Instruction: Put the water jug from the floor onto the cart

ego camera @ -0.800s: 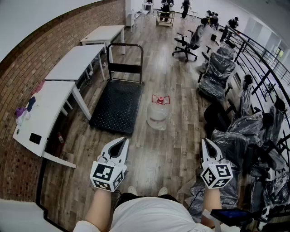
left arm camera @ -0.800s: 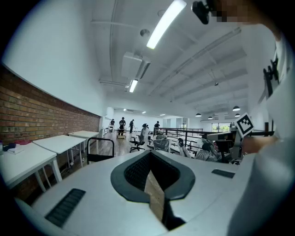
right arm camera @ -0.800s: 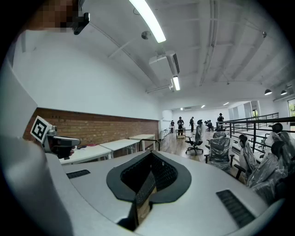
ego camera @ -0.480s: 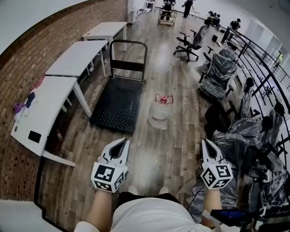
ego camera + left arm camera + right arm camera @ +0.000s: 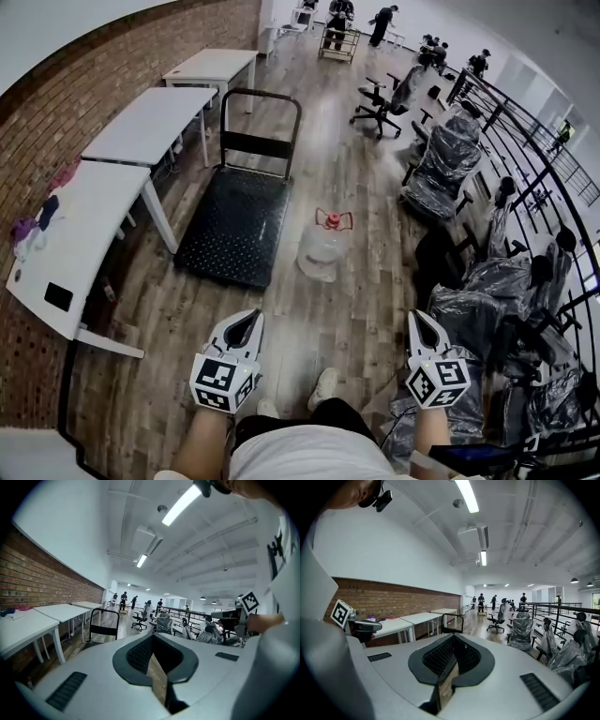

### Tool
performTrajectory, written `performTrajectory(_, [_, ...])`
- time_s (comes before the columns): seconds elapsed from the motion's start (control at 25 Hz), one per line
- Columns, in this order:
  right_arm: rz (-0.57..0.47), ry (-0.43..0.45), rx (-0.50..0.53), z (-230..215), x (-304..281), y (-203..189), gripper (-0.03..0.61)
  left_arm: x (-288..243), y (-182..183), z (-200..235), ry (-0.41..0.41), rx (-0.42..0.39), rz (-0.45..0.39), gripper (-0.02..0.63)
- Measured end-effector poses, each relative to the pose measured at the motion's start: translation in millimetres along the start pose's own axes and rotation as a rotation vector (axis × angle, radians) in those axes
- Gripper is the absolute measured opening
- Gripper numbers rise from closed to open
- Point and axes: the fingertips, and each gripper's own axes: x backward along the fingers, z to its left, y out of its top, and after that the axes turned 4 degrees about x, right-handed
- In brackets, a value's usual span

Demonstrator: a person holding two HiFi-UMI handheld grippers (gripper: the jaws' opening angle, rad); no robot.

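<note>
Water jug point(image 5: 322, 253) stands on the floor point(image 5: 349, 314) just beside the black platform cart point(image 5: 234, 225); left gripper point(image 5: 250, 321) and right gripper point(image 5: 413, 321), both clenched empty, hover well apart from it.

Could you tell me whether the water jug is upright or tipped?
Upright: the water jug stands on the floor, red cap uppermost.
</note>
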Motion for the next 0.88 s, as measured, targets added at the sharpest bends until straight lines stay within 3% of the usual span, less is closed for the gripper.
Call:
performTrajectory(0.4, [-0.021, 0.034, -0.043, -31, -65, -5, 0.002, -61, 20, 11, 0.009, -0.061, 0.028, 0.000])
performTrajectory(0.72, [-0.066, 0.009, -0.097, -114, -123, 1, 0.002, -154, 43, -18, -0.004, -0.145, 0.060, 0.000])
performTrajectory(0.88, [-0.077, 0.010, -0.124, -159, -149, 1, 0.002, -197, 54, -26, 0.015, -0.134, 0.062, 0.000])
